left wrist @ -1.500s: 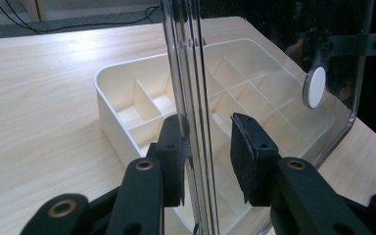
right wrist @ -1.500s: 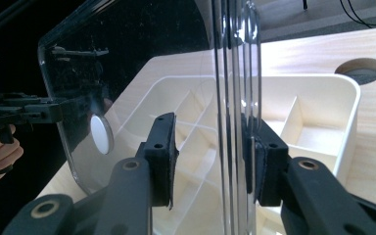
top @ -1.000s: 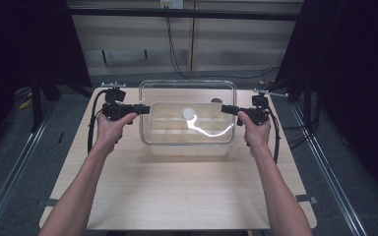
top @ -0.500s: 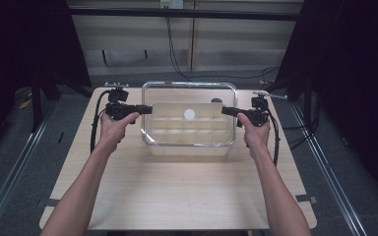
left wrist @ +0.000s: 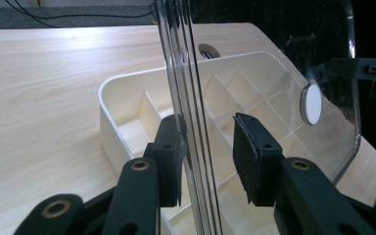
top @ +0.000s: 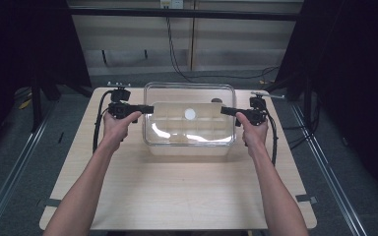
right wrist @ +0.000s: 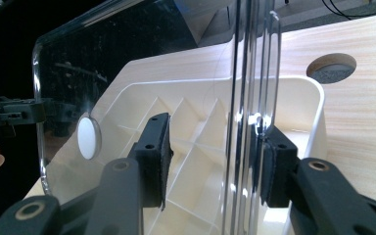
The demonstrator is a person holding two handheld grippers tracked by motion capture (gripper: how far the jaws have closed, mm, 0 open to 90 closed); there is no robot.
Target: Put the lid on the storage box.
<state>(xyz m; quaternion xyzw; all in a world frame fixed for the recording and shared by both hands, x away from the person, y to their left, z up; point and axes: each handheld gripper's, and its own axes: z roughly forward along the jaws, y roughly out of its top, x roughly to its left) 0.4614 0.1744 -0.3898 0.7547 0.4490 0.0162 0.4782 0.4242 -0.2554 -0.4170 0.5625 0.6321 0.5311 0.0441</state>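
Note:
A clear plastic lid with a white round knob hangs tilted over a white compartment tray. My left gripper is at the lid's left end and my right gripper at its right end. In the left gripper view the lid's edge runs between the jaws of the left gripper, beside one pad and clear of the other. In the right gripper view the lid stands by one pad of the right gripper, a gap to the other. Both pairs of jaws have just been opening.
The wooden table has a round cable hole behind the tray. Cables trail from both grippers toward the table's back corners. Dark curtains and metal rails flank the table.
The bright glare streak across the lid a second ago is gone, and the lid has tipped slightly. Both hands stay at the lid's ends.

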